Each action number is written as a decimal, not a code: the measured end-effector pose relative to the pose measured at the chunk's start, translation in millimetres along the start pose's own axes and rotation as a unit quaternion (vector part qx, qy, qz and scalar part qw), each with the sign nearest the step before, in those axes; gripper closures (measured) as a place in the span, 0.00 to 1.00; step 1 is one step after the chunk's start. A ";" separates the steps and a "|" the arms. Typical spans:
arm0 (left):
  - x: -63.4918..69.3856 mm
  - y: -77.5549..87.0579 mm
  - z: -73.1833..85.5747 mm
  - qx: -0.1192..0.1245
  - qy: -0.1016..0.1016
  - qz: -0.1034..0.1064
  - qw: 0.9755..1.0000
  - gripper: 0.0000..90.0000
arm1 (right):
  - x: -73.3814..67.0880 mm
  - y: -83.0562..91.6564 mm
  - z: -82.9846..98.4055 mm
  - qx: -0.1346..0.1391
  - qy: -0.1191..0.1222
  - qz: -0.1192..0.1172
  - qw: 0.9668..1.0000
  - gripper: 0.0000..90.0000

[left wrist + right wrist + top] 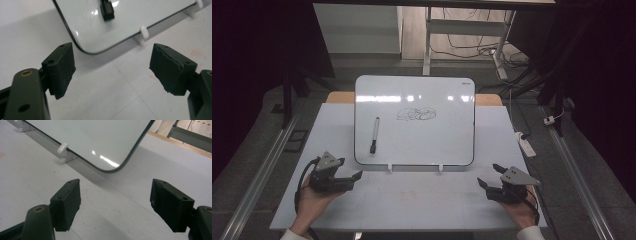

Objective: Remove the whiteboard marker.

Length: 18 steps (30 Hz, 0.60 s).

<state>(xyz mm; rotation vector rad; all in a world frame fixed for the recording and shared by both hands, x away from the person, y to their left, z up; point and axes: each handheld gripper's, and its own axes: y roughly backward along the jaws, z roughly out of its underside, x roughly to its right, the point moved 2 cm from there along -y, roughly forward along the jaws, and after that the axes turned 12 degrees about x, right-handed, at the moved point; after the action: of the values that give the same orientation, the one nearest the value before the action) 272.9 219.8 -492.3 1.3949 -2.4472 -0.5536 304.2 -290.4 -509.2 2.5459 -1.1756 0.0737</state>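
High view, my left gripper (354, 176) lower left, right gripper (488, 176) lower right, both jaws gaped empty, marker (375, 134) lay on whiteboard (432, 140) at centre.

Setting reads as a lab or test bay set up for recording. Pale work table (422, 200) stands in a dark enclosure, black curtains (597, 60) hanging on both sides. Metal rails (259, 170) run along the grey floor left and right of the table. Beyond it: a desk frame on white legs (428, 40) with loose cables (472, 47) trailing over the floor underneath, and a white power strip (526, 142) lying by the table's right edge. A small whiteboard (414, 120) is propped on white clips (63, 151) on the table, lit from above with glare spots. No household or shop fittings visible
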 end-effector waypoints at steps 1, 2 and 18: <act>0.0 0.0 0.0 0.000 0.000 0.000 1.000 0.24 | -0.5 -0.3 0.1 0.000 0.001 0.000 1.000 0.27; 0.5 -3.6 -6.6 0.003 -0.004 -0.001 1.000 0.24 | -1.0 -0.8 0.2 0.000 0.002 -0.001 1.000 0.27; 0.2 -53.1 -71.8 0.026 -0.051 -0.049 0.997 0.34 | -2.8 -2.2 1.2 -0.002 0.003 0.001 1.000 0.27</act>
<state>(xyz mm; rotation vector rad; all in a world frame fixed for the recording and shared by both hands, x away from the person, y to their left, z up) 342.8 181.1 -452.5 1.5504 -2.4988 -0.6014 303.9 -287.4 -511.5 2.5393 -1.1759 0.0796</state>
